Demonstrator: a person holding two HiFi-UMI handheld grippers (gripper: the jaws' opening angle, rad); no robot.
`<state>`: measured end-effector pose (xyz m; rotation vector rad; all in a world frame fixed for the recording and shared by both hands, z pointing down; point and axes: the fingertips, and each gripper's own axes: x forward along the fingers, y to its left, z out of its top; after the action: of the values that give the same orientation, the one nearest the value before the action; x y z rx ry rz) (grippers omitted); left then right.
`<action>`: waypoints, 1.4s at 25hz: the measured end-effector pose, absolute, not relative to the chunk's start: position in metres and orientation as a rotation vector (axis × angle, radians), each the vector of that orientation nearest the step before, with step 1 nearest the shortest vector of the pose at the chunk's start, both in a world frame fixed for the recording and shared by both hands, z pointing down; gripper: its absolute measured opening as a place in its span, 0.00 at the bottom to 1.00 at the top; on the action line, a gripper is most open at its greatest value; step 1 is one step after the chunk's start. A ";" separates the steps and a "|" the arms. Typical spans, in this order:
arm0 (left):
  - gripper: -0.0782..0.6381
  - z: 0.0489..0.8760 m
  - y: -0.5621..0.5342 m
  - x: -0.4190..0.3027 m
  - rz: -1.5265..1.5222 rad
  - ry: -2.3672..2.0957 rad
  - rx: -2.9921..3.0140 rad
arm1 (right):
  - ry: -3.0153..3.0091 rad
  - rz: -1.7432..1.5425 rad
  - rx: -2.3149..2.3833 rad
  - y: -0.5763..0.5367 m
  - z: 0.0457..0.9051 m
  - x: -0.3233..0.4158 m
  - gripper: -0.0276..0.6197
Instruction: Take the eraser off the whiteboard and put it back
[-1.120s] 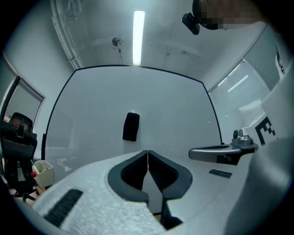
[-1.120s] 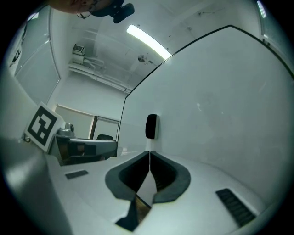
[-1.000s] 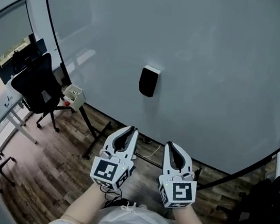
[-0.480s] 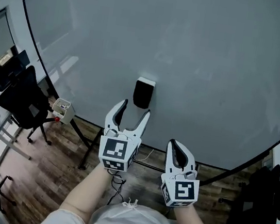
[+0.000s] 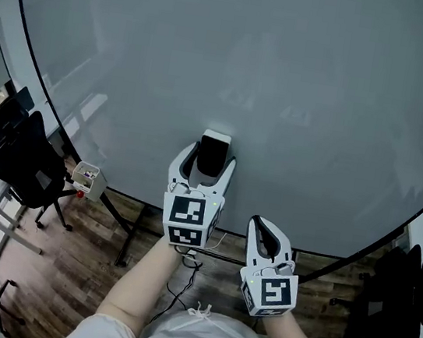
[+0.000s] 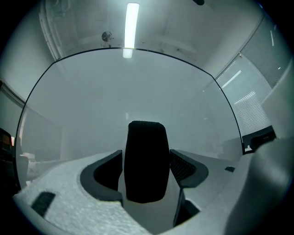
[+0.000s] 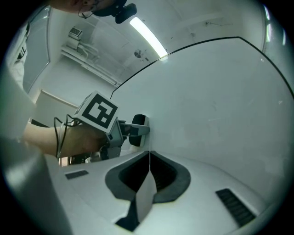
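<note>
- Right gripper (image 5: 266,227) hanging back nearest the person, jaws pressing together with nothing between them.
- Left gripper (image 5: 211,159) reaching ahead to the board; its jaws have just been opening and are now standing wide.
- Black eraser (image 6: 146,167) sitting upright between those jaws, a pad flanking each side, no squeeze showing.
- Eraser clinging to the whiteboard (image 5: 303,83), low on its face, near the bottom edge.
</note>
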<state>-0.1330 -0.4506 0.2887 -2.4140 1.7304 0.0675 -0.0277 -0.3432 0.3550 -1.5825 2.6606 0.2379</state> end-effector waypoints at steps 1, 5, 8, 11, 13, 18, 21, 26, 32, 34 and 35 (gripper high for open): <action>0.54 0.287 -0.452 -0.134 0.074 1.739 -2.406 | 2.659 0.235 -1.586 -0.344 0.355 -0.027 0.09; 0.54 0.287 -0.454 -0.137 0.087 1.771 -2.376 | 2.649 0.219 -1.596 -0.347 0.357 -0.022 0.09; 0.53 0.289 -0.454 -0.136 0.061 1.753 -2.372 | 2.648 0.217 -1.593 -0.347 0.359 -0.023 0.09; 0.48 0.291 -0.453 -0.133 0.037 1.734 -2.358 | 2.647 0.208 -1.594 -0.345 0.362 -0.023 0.09; 0.48 0.291 -0.452 -0.133 0.035 1.733 -2.355 | 2.648 0.209 -1.594 -0.343 0.362 -0.022 0.09; 0.48 0.290 -0.451 -0.135 0.046 1.735 -2.375 | 2.633 0.191 -1.614 -0.340 0.364 -0.017 0.09; 0.47 0.289 -0.443 -0.137 0.078 1.734 -2.397 | 2.634 0.187 -1.622 -0.337 0.365 -0.016 0.09; 0.47 0.288 -0.423 -0.137 0.095 1.705 -2.383 | 2.637 0.155 -1.635 -0.334 0.372 -0.014 0.09; 0.48 0.314 -0.390 -0.138 0.069 1.687 -2.379 | 2.605 0.152 -1.657 -0.330 0.377 -0.010 0.09; 0.48 0.329 -0.378 -0.134 0.041 1.660 -2.376 | 2.572 0.173 -1.678 -0.329 0.377 -0.007 0.09; 0.48 0.337 -0.371 -0.131 0.029 1.650 -2.390 | 2.559 0.185 -1.690 -0.328 0.376 -0.005 0.09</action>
<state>-0.1306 -0.3713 0.3367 -2.3895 1.6502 0.0292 -0.0047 -0.3278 0.3765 -1.6899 2.5588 0.1845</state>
